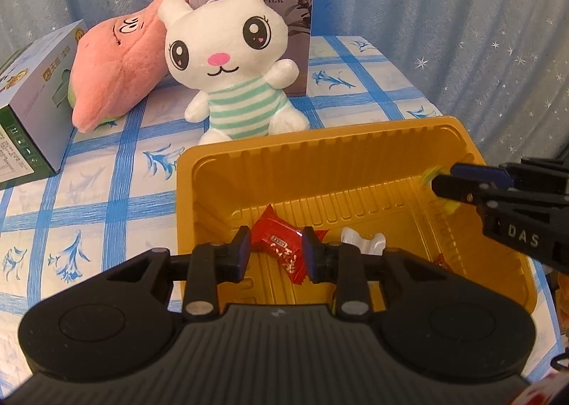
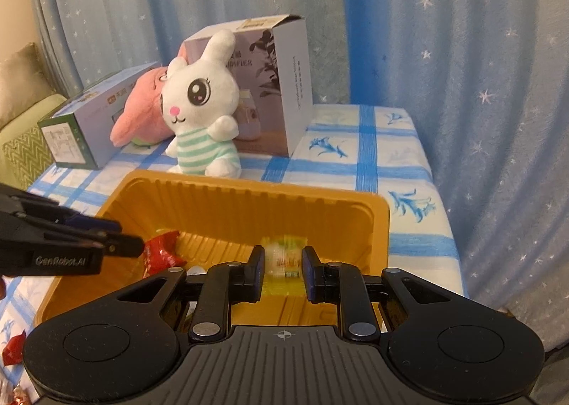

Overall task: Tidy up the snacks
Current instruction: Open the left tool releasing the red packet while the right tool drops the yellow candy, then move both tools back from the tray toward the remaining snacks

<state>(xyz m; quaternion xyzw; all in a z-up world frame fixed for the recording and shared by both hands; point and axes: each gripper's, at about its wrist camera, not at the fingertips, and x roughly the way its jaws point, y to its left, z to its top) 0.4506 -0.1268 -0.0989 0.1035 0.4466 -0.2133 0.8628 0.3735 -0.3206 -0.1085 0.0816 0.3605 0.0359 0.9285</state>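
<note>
A golden plastic tray [image 1: 320, 142] stands on the blue-checked cloth. My left gripper [image 1: 277, 245] hovers over its near left part. A red wrapped candy [image 1: 281, 255] lies between its fingers, which stand slightly apart and do not visibly press it. A white wrapped candy [image 1: 362, 243] and part of another red one [image 1: 441, 259] rest on the tray floor. My right gripper [image 2: 283, 255] is over the tray's [image 2: 249, 188] right side, shut on a yellow-green snack packet [image 2: 284, 257]. From the right wrist, the left gripper [image 2: 138, 246] shows beside the red candy [image 2: 161, 252].
Behind the tray sit a white bunny plush [image 1: 231, 60], a pink plush [image 1: 113, 60], a grey box [image 1: 298, 14] and a green-white box [image 1: 28, 113]. A blue starred curtain hangs around. A red wrapper [image 2: 12, 351] lies outside the tray. The table edge [image 2: 444, 227] is right.
</note>
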